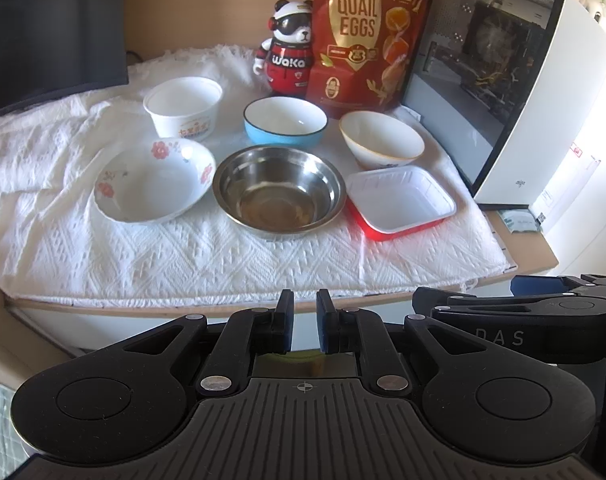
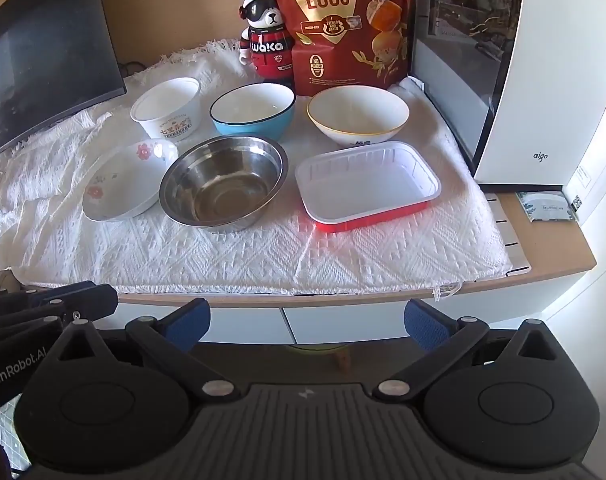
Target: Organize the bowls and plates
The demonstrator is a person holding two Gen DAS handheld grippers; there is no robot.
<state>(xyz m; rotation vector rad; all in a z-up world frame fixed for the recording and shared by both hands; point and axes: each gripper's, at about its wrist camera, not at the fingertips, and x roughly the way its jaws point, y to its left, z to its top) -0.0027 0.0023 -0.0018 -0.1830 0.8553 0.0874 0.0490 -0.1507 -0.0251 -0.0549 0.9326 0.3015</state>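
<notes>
Nearest, left gripper (image 1: 305, 322) nearly closed, right gripper (image 2: 307, 326) wide, both empty; around steel bowl (image 2: 223, 182) nothing stacked yet.

The quail egg bag (image 2: 339, 24) loses its top to the upper frame edge. The monitor (image 1: 51, 28) runs off the left edge. The paper cup's (image 2: 167, 110) print is too small to read.

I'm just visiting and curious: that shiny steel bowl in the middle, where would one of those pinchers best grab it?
Probably by the near rim of the steel bowl, coming down from the front. It stands upright and empty, and its thin wall flares outward, so one finger can slip inside and one outside. The flowered dish crowds its left side, while the front is free. The right tool is open.
</notes>
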